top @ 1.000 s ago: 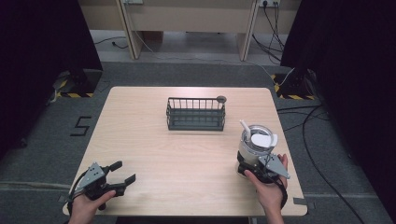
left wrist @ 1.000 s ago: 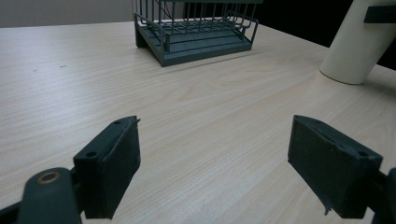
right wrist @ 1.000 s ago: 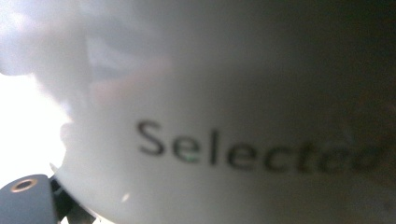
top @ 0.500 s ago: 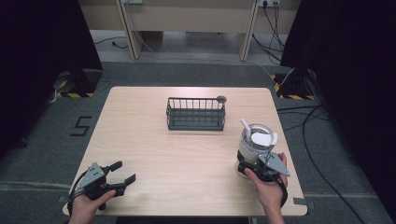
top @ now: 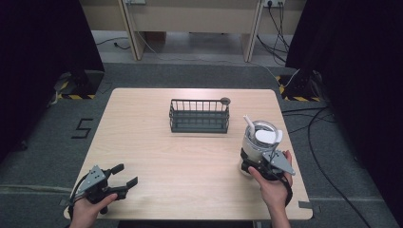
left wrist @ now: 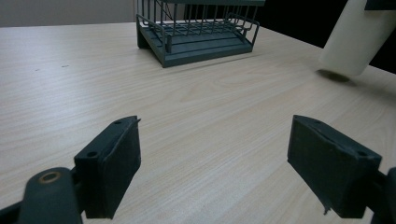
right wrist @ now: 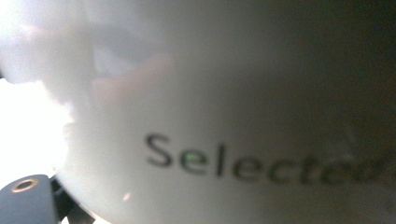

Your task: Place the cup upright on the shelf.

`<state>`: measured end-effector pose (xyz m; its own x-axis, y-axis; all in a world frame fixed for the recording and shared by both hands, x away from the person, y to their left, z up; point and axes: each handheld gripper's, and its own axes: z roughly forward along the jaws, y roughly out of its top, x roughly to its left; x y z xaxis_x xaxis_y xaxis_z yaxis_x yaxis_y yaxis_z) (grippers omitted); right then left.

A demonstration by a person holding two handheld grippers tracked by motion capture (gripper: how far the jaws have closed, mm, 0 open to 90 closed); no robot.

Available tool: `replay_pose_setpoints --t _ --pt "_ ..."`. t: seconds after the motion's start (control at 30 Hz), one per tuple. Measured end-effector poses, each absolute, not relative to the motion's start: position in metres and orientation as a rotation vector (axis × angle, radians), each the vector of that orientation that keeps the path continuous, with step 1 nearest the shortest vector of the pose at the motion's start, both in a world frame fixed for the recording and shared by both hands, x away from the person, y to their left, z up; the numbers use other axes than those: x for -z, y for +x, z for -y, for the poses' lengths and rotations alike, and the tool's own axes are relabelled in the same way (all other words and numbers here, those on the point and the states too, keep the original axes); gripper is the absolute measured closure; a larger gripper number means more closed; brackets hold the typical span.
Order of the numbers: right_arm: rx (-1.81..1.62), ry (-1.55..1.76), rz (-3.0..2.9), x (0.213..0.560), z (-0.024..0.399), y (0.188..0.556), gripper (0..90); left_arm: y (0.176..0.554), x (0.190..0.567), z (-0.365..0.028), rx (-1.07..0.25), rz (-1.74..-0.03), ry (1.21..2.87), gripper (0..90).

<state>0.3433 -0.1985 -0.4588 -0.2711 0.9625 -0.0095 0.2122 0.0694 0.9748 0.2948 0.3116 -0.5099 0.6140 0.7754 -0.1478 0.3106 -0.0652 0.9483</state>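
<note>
A white tumbler (top: 259, 142) with a clear lid and a white straw is at the right of the wooden table (top: 157, 142). My right gripper (top: 252, 164) is shut on its lower body. In the right gripper view the tumbler's white wall (right wrist: 224, 116) is very close, with the grey word "Selected" printed on it. In the left gripper view the tumbler (left wrist: 350, 37) looks tilted, with a shadow under its base. My left gripper (top: 127, 174) is low at the table's front left corner, open and holding nothing, its jaws (left wrist: 215, 135) wide apart over bare wood.
A dark wire basket (top: 199, 116) (left wrist: 201, 32) sits at the middle back of the table, with a small round dark knob (top: 225, 100) at its far right corner. Cables lie on the grey floor to the right (top: 323, 118).
</note>
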Motion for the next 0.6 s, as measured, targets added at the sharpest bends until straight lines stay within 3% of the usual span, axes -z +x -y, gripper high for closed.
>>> replay_pose_setpoints --t 0.6 --pt "-1.306 1.16 -1.579 0.437 0.188 0.357 10.2 0.295 0.509 -0.313 -0.481 -0.916 1.64 16.8"
